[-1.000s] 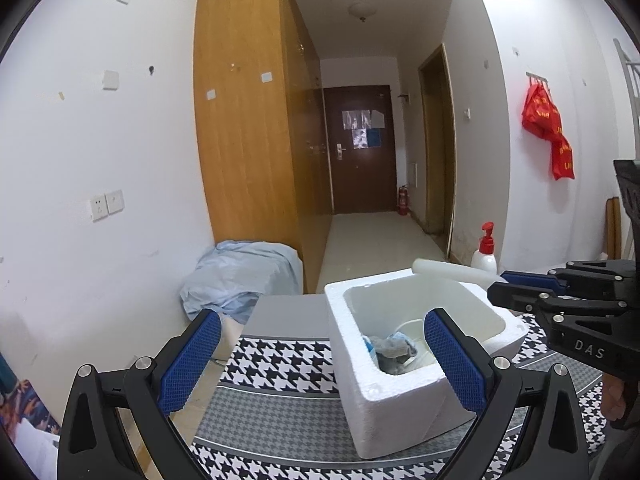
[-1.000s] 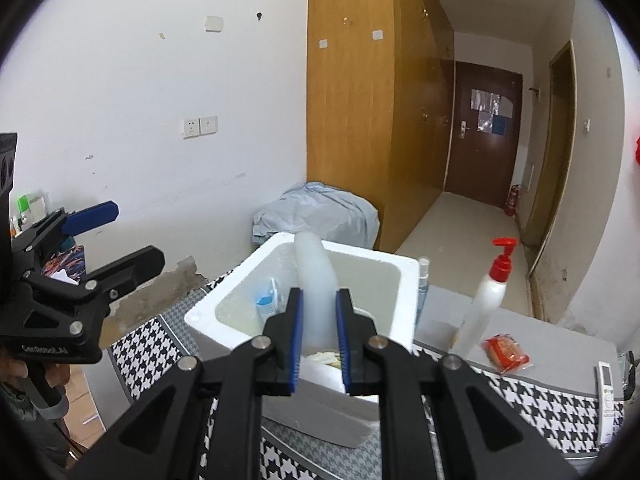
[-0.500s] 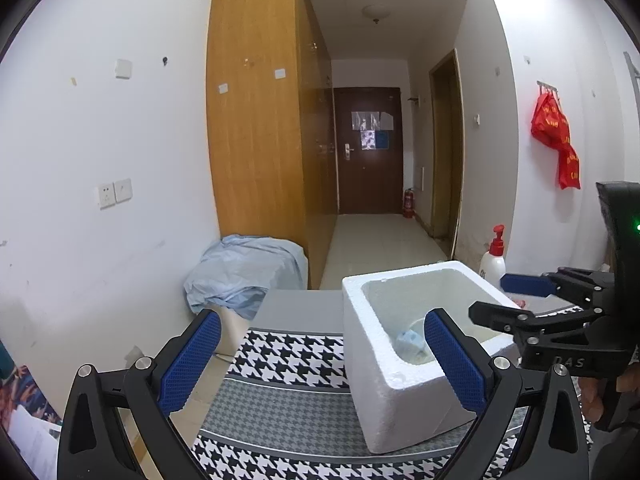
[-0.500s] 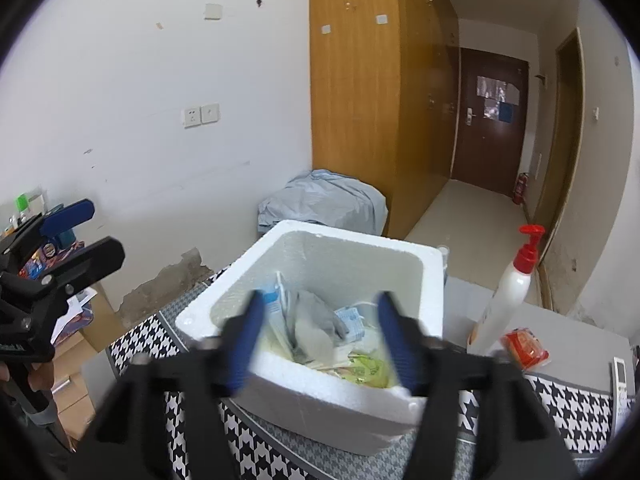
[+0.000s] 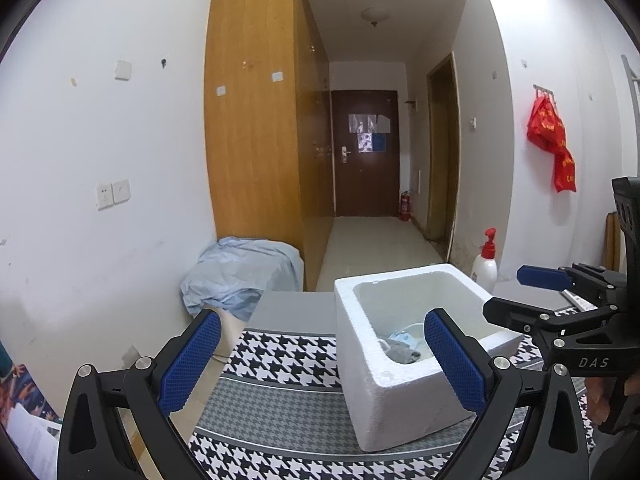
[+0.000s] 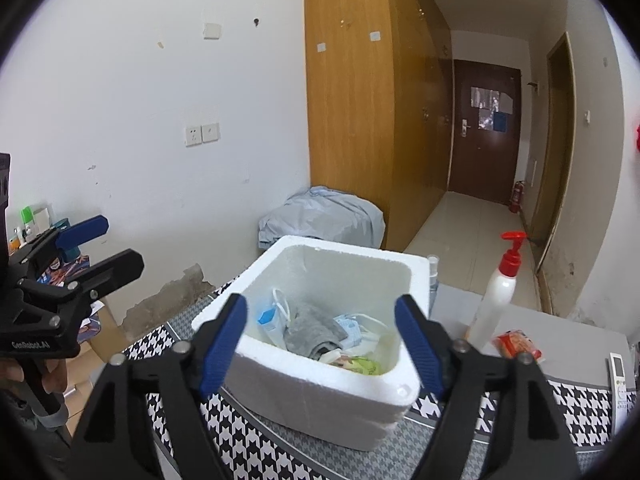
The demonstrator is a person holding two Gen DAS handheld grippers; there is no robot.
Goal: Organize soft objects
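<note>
A white foam box (image 6: pixel 320 392) stands on the houndstooth tablecloth (image 6: pixel 256 444). It holds a grey cloth (image 6: pixel 316 330), blue-and-white packets (image 6: pixel 268 318) and a green packet (image 6: pixel 364 366). My right gripper (image 6: pixel 320 304) hovers over the box's near rim. Its jaws are opening wide and nothing is between them. In the left wrist view the box (image 5: pixel 400 392) sits right of centre, with the grey cloth (image 5: pixel 402 354) showing inside. My left gripper (image 5: pixel 320 318) is open and empty to the left of the box. The right gripper (image 5: pixel 532 292) reaches in from the right edge.
A white pump bottle with a red top (image 6: pixel 496 300), a red snack packet (image 6: pixel 518 344) and a remote (image 6: pixel 620 376) lie right of the box. A pale blue cloth heap (image 6: pixel 324 216) sits by the wooden wardrobe (image 6: pixel 360 100). The left gripper (image 6: pixel 108 244) shows at the left edge.
The right gripper was shut on a white soft roll over the box. Its jaws have spread wide, and the roll is gone from between them. The left gripper stayed open.
</note>
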